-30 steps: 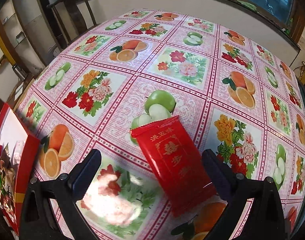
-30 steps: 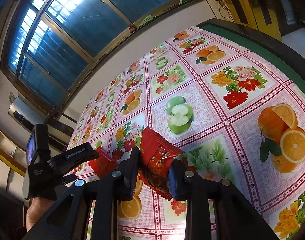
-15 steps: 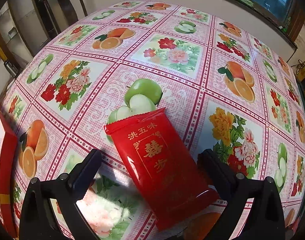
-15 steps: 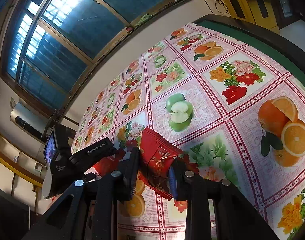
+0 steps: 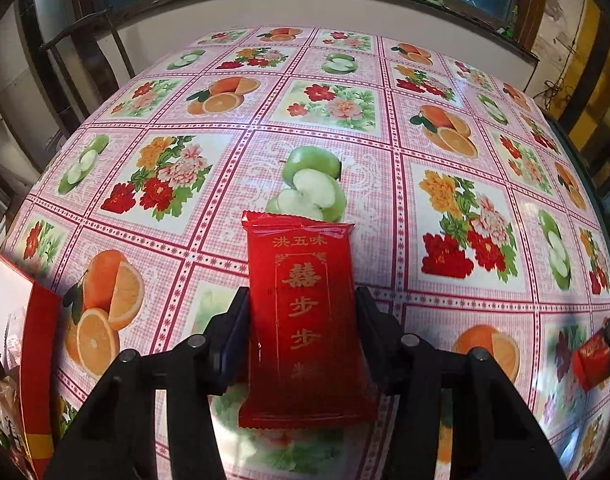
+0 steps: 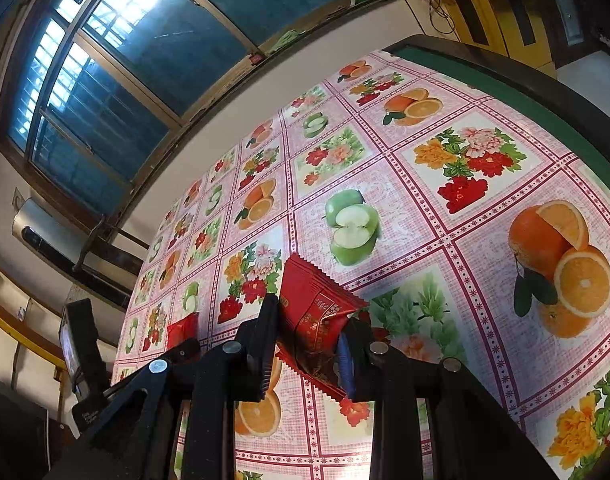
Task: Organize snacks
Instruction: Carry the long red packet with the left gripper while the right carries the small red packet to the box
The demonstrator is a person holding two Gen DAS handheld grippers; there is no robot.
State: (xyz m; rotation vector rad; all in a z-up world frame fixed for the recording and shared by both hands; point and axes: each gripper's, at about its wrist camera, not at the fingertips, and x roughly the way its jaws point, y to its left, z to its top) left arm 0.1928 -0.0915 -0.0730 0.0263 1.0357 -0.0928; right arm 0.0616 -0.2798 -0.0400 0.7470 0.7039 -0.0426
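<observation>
1. The left hand-held gripper (image 5: pixel 303 322) is grasping a flat red snack packet (image 5: pixel 305 316); its jaws have just been closing, and both pads are pressing the packet's long edges.
2. The packet is lying face up on the surface (image 5: pixel 385 200), its far end overlapping a printed green apple.
3. The right hand-held gripper (image 6: pixel 309 344) is clenching a second red packet (image 6: pixel 317 312), tilted and crumpled, seemingly just above the surface.
4. A red box (image 5: pixel 29 344) is sitting at the near left edge; its contents are too blurred to identify.
</observation>
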